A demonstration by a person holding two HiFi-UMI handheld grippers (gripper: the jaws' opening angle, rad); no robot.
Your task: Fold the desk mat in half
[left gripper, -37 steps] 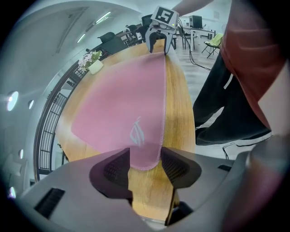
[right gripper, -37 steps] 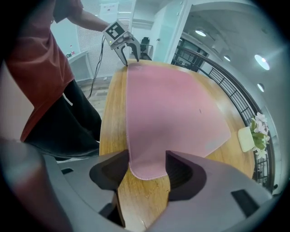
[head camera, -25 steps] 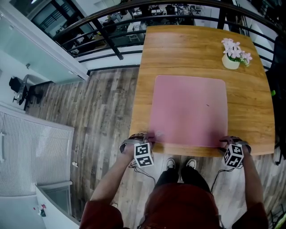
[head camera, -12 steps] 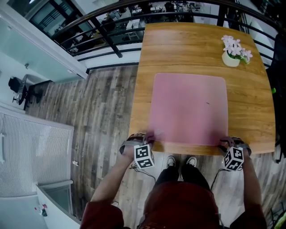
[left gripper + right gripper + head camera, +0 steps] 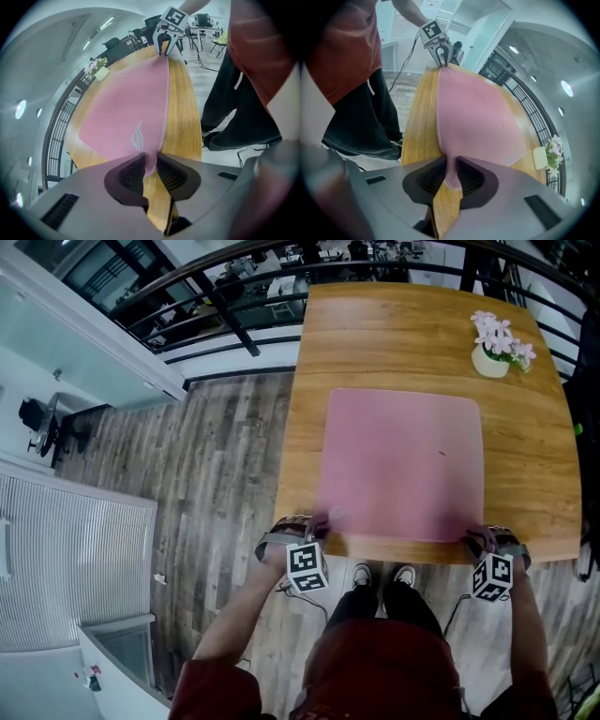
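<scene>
A wooden table [image 5: 394, 334] stands on a grey plank floor [image 5: 216, 465], its far end against a dark metal railing [image 5: 234, 296]. The pink desk mat [image 5: 401, 465] lies flat on the near half of the table, closer to the right side than the left. It looks close to square with rounded corners, so no long axis stands out. Its sides run parallel to the table's edges, and its near edge lies just inside the table's near edge. A pale logo [image 5: 137, 137] sits on the mat towards its near left corner. The only other thing on the table is a small pot of pink and white flowers [image 5: 497, 351], near the far right corner and well apart from the mat, so nothing lies on the mat or beside it. The person stands at the near edge, shoes [image 5: 361, 575] showing below it. The left gripper [image 5: 150, 163] is at the mat's near left corner and the right gripper [image 5: 451, 171] at the near right corner. Both pairs of jaws have just been closing. Each now pinches its corner of the mat between its ribbed pads, with the stitched edge drawn slightly up off the wood.
</scene>
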